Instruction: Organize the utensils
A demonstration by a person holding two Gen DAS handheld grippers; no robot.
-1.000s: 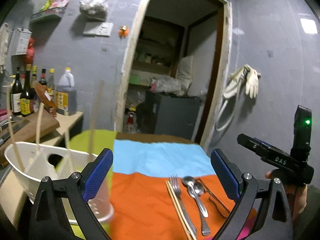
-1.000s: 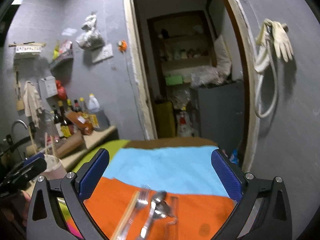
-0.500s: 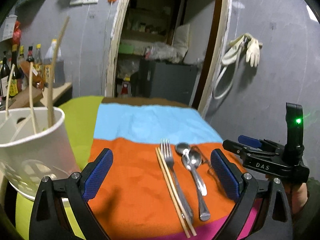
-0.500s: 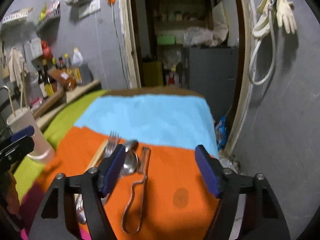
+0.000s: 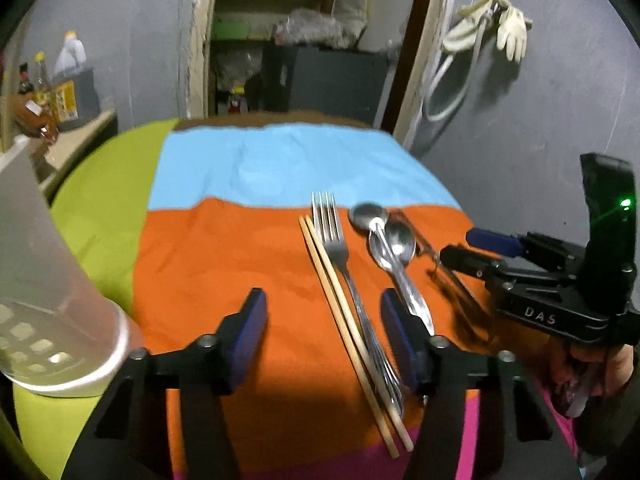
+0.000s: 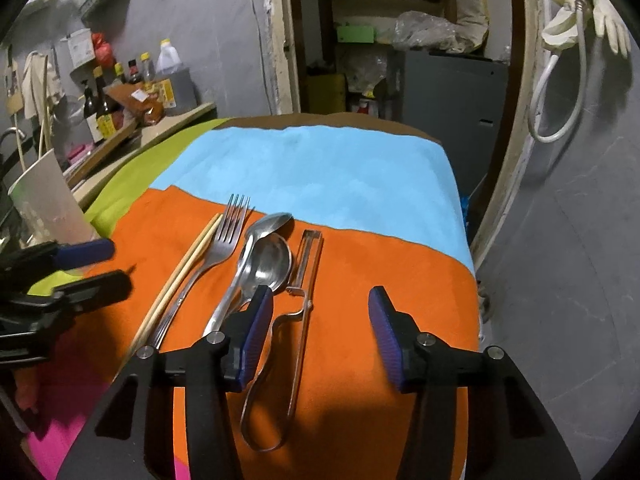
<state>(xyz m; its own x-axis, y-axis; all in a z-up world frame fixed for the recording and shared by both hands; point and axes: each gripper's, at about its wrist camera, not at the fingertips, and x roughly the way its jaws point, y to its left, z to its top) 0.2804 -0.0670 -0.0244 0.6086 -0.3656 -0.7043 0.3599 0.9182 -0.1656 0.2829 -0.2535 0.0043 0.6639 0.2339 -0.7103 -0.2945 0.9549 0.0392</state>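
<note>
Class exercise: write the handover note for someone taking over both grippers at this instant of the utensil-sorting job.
Left gripper: jaws closing, nothing held, over the chopsticks and fork.
Right gripper: jaws closing, nothing held, above the peeler.
The chopsticks, fork, two spoons and peeler all lie side by side on the orange cloth.
The white holder stands at the left.
Done: none of these utensils picked up.
Left: move all of them, probably into the holder.

Fork point(image 6: 224, 240): steel, flat on the orange cloth, tines away. Chopsticks point(image 6: 180, 272): pale wood pair, parallel, touching fork's left side. Two spoons point(image 6: 264, 260): steel, overlapping, just right of fork. Peeler point(image 6: 304, 280): wire-handled, right of spoons. White holder point(image 6: 48, 200): upright, well left of fork.
</note>
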